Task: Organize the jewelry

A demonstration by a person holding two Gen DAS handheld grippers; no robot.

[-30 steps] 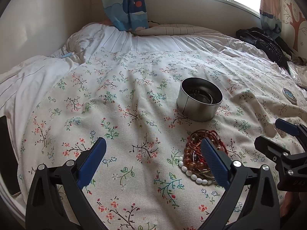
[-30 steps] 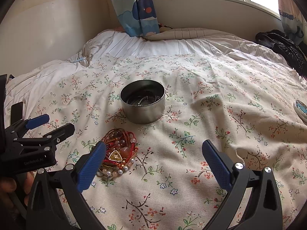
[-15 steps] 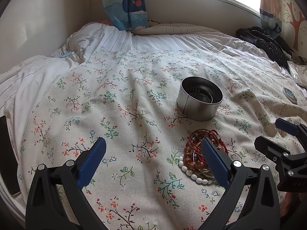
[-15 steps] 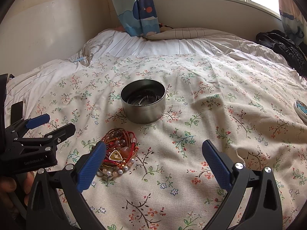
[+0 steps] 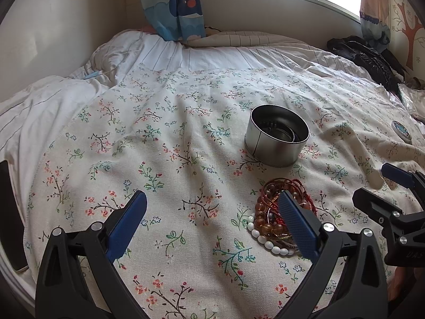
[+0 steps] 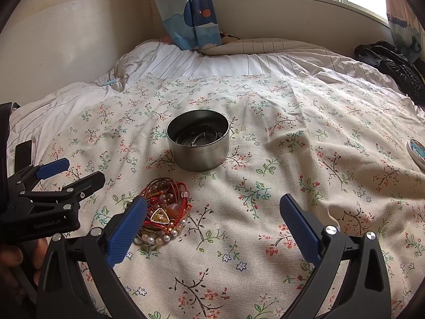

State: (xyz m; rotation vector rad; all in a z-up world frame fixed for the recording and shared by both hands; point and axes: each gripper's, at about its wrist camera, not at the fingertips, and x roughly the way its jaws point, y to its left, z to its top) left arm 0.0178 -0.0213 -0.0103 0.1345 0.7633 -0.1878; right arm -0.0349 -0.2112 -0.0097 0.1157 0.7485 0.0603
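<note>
Nothing moved over the last second: both views match the earlier frames, no approach started. Left gripper [image 5: 212, 223] hovers over the floral bedspread [image 5: 164, 138], fingers spread wide, nothing between them; its right blue pad [image 5: 297, 226] overlaps the bracelet pile [image 5: 268, 212] in view, contact not clear. Right gripper [image 6: 212, 226] is likewise wide and empty, its left pad [image 6: 127, 228] in front of the pile's left edge. In the right wrist view the pile [image 6: 170, 207] sits lower centre-left, just below the round metal tin [image 6: 198, 143], apart from it. Tin holds some dark coiled pieces already. Round lid [image 6: 417, 151] lies at the right edge. Read: idle before the next pick; the pile isn't sorted yet.
</note>
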